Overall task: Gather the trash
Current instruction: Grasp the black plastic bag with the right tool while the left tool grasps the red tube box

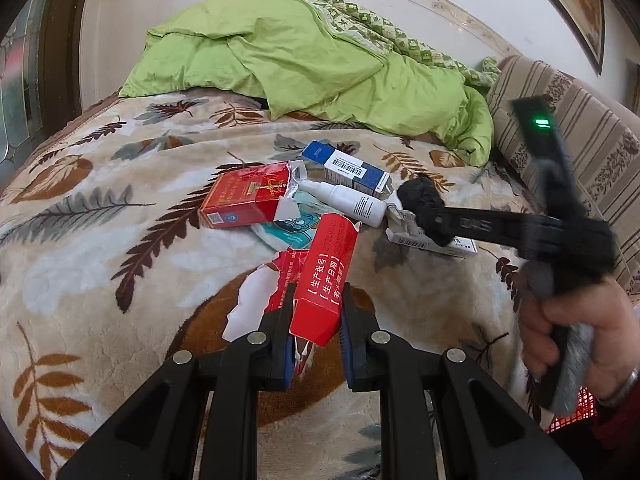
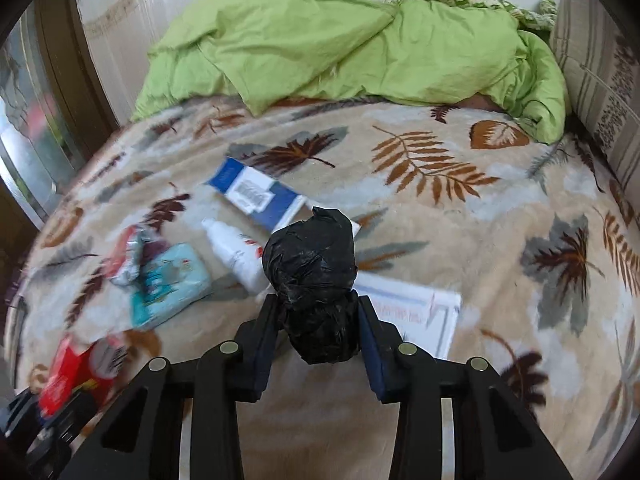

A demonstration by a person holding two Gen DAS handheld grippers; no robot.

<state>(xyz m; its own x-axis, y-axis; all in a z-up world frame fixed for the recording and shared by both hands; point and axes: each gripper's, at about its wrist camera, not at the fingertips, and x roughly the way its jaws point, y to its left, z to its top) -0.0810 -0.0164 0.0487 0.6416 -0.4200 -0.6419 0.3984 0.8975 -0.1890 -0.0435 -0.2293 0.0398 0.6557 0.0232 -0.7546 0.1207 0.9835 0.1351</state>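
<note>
The left hand-held gripper grips a torn red box; the right hand-held gripper grips a black wad above the bed.

On the blanket the litter lies in a loose heap near the middle. From the spray bottle, the barcoded carton lies just behind at twelve o'clock, the cigarette pack at nine, the tissue packet at seven, partly under the pack, and the flat box at three. The crumpled quilt lies well behind, at the far edge, a cushion right of it.
</note>
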